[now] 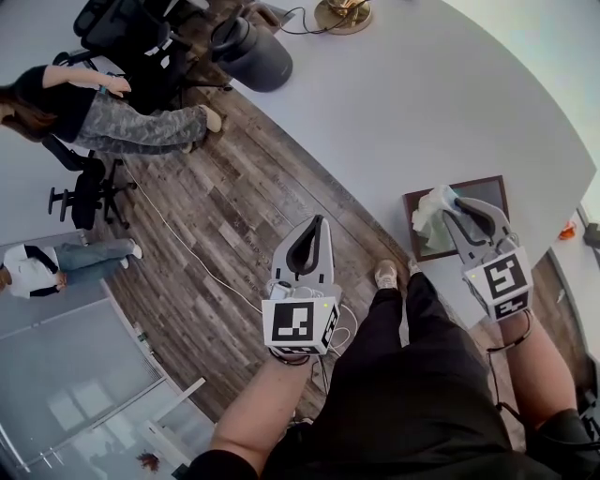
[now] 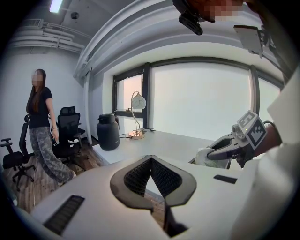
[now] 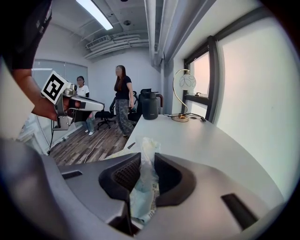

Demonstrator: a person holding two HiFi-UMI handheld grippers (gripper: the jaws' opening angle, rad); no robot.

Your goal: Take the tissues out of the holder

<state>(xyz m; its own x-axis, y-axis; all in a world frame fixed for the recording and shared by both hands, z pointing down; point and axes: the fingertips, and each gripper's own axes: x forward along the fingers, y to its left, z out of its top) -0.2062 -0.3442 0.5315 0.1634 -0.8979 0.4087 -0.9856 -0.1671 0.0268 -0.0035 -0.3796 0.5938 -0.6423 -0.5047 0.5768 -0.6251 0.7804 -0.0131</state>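
A dark brown tissue holder [image 1: 491,187] lies on the grey table [image 1: 422,103] near its front edge. My right gripper [image 1: 448,204] is over it, shut on a pale, crumpled tissue pack [image 1: 429,214]. In the right gripper view the tissue pack [image 3: 143,187] is pinched between the black pads [image 3: 125,174] and its top sticks up above the right gripper [image 3: 146,157]. My left gripper [image 1: 319,223] hangs over the wooden floor, left of the table, shut with nothing in it. In the left gripper view the left gripper [image 2: 151,158] has its tips together, and the right gripper [image 2: 225,150] shows with the tissues [image 2: 205,157].
A black jug [image 1: 251,52] and a lamp base [image 1: 342,14] stand at the table's far end. A person in camouflage trousers [image 1: 131,122] stands by office chairs [image 1: 89,192]; another person [image 1: 37,267] is at the left. A cable [image 1: 187,248] runs over the floor.
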